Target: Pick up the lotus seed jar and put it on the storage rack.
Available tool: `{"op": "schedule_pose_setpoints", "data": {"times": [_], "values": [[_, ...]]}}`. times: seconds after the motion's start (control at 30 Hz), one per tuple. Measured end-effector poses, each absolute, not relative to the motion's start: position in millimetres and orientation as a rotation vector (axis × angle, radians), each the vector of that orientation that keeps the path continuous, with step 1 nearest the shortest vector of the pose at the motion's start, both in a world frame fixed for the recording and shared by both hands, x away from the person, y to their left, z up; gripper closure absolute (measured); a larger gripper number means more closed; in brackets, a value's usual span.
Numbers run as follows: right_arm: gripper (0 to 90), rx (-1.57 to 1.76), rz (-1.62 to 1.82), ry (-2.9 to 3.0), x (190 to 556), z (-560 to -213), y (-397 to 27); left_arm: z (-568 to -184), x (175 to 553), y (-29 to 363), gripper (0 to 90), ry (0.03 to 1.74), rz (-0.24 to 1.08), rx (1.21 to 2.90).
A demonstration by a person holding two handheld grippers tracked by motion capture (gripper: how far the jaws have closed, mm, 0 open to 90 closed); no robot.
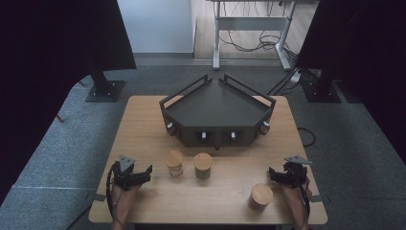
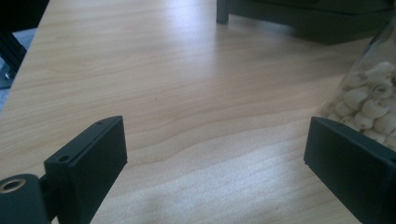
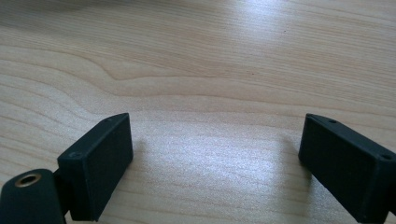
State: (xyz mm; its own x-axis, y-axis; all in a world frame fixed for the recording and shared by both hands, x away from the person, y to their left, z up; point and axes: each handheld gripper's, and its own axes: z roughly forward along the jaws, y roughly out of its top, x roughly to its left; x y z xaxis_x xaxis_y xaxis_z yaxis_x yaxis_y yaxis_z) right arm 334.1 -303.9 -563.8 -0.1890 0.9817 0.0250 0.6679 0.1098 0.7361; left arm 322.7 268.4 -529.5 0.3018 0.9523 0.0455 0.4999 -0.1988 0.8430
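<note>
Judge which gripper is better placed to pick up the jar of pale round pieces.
Left. The left gripper is open beside the jar of pale pieces, which shows by its jaw in its own view. The right gripper sits across the table.

Near edge: bare table (image 1: pixel 215 201) between the hands, open to pass.
Middle: two jars (image 1: pixel 174 163) (image 1: pixel 203 166) side by side, a narrow gap between, perhaps passable.
Near right: third jar (image 1: pixel 261 196) blocks.
Far: dark tray (image 1: pixel 218 112) bars the centre.

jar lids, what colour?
Light natural wood on all three jars, e.g. the left jar's lid; clearest in the high view.
</note>
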Motion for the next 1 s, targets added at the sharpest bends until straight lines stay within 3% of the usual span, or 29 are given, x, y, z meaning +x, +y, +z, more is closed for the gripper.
{"op": "schedule_pose_setpoints", "data": {"times": [1.0], "values": [[9.2, 1.601, 0.865, 1.916, 334.1, -563.7, -303.8, -504.3, 317.2, 264.3, 5.4, 1.223, 0.794, 1.717]]}}
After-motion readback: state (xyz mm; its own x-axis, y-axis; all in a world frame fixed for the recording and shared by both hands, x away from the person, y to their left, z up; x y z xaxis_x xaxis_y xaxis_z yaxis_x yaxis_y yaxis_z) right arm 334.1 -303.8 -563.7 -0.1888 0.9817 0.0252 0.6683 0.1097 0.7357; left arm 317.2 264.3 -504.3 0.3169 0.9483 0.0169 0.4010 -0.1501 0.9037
